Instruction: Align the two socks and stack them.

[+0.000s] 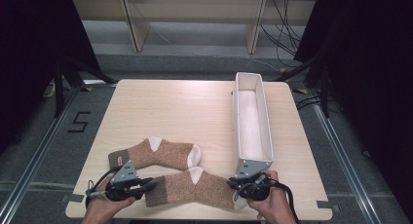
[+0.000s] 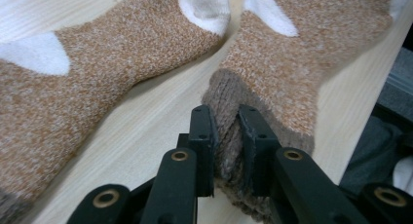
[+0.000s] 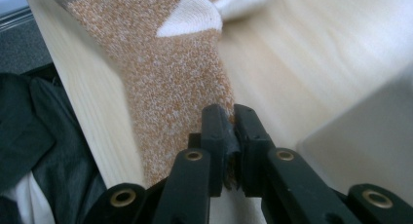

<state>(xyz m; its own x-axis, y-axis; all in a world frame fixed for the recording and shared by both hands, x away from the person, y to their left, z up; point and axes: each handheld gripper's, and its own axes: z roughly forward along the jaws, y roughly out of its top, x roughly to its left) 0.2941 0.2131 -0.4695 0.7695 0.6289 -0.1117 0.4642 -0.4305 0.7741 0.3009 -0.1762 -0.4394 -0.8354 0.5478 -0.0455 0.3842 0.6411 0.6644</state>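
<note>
Two tan socks with white heels and toes lie on the wooden table (image 1: 185, 112). The far sock (image 1: 156, 153) rests flat, left of centre. Along the front edge stretches the near sock (image 1: 195, 187), held at both ends. My left gripper (image 1: 151, 183) is shut on its brown ribbed cuff (image 2: 229, 102), which bunches between the jaws of the left gripper (image 2: 225, 114). At the toe end my right gripper (image 1: 234, 185) pinches the sock's edge. In the right gripper view the near sock (image 3: 180, 78) runs away from the tightly closed right gripper (image 3: 230, 112). The far sock (image 2: 97, 73) lies to the left in the left gripper view.
A long, narrow white bin (image 1: 253, 121) stands open and empty on the table's right side, its near end just above my right gripper. Dark clothing (image 3: 44, 136) shows below the table's front edge. Bare wood spreads across the middle and back of the table.
</note>
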